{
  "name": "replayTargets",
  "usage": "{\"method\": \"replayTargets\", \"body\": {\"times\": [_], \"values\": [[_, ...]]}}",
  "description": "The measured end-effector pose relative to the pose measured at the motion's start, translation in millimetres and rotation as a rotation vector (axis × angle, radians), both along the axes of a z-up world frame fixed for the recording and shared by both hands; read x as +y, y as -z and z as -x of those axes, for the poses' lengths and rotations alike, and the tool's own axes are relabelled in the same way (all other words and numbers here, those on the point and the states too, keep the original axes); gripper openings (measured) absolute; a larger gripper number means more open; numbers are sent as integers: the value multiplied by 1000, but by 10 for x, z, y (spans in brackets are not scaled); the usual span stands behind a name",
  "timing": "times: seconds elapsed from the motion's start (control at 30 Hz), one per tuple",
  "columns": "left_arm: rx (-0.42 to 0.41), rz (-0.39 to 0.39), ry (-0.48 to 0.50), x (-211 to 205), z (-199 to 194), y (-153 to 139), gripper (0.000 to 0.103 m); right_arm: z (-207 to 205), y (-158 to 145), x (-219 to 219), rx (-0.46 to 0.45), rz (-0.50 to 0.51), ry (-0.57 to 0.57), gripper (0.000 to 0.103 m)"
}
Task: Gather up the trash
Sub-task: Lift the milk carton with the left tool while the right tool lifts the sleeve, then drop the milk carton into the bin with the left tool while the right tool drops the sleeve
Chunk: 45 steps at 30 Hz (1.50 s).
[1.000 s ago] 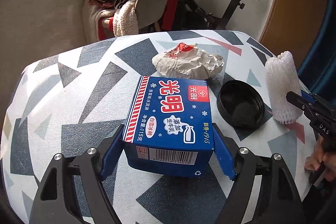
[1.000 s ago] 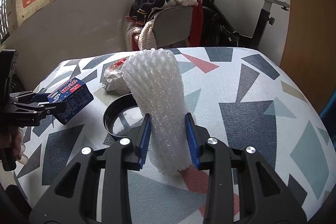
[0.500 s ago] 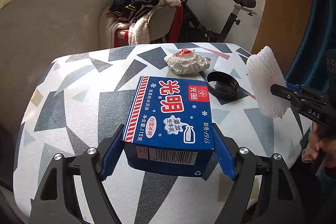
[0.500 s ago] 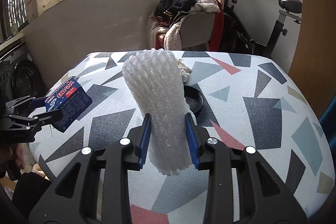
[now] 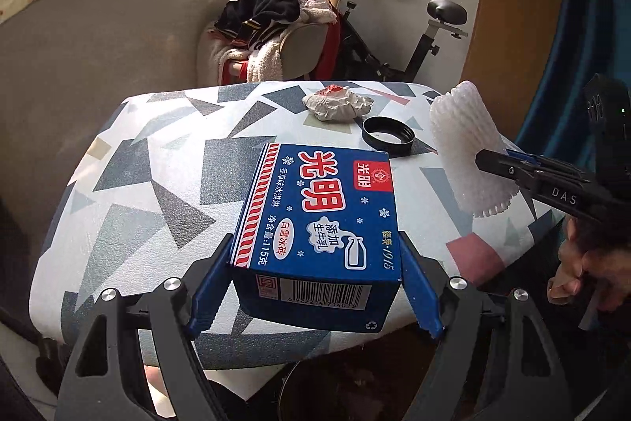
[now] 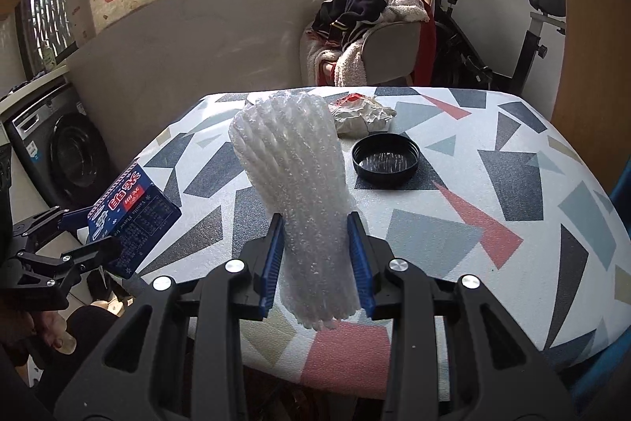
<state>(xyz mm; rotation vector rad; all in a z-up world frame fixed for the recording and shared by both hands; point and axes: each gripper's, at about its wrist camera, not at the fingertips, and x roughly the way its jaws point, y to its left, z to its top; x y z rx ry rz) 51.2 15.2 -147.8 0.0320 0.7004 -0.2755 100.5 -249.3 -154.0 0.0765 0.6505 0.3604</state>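
Observation:
My left gripper (image 5: 313, 287) is shut on a blue ice-cream carton (image 5: 319, 212) with red Chinese lettering, held in the air over the table's near edge. That carton (image 6: 132, 212) and the left gripper (image 6: 84, 237) show at the left of the right wrist view. My right gripper (image 6: 317, 259) is shut on a white foam fruit net (image 6: 295, 184), lifted off the table. The net (image 5: 467, 148) and right gripper (image 5: 508, 164) appear at the right of the left wrist view. A crumpled wrapper (image 5: 337, 102) and a black lid (image 5: 388, 136) lie on the table.
The table (image 5: 157, 164) has a cloth with grey, red and blue triangles. Behind it stand a chair heaped with clothes (image 5: 272, 38) and an exercise bike (image 5: 414, 38). A washing machine (image 6: 59, 148) sits left. A dark round container (image 5: 355, 389) shows below the table's near edge.
Both grippers have pulled back from the table and risen a little, each carrying its item. The table, wrapper and lid look smaller and farther away; the near table edge has come into view.

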Motion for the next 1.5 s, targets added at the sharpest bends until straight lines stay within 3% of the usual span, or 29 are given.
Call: {"method": "replayTargets", "body": {"times": [0.33, 0.87, 1.0, 1.5], "values": [[8, -57, 2, -15, 398, 100, 77, 309, 112, -37, 24, -33, 3, 35], [80, -43, 35, -131, 710, 337, 77, 469, 304, -3, 69, -46, -5, 35], [89, -27, 48, -138, 751, 388, 90, 498, 313, 14, 74, -42, -9, 35], [-20, -27, -116, 263, 629, 7, 96, 664, 494, 182, 119, -25, -65, 35]]}}
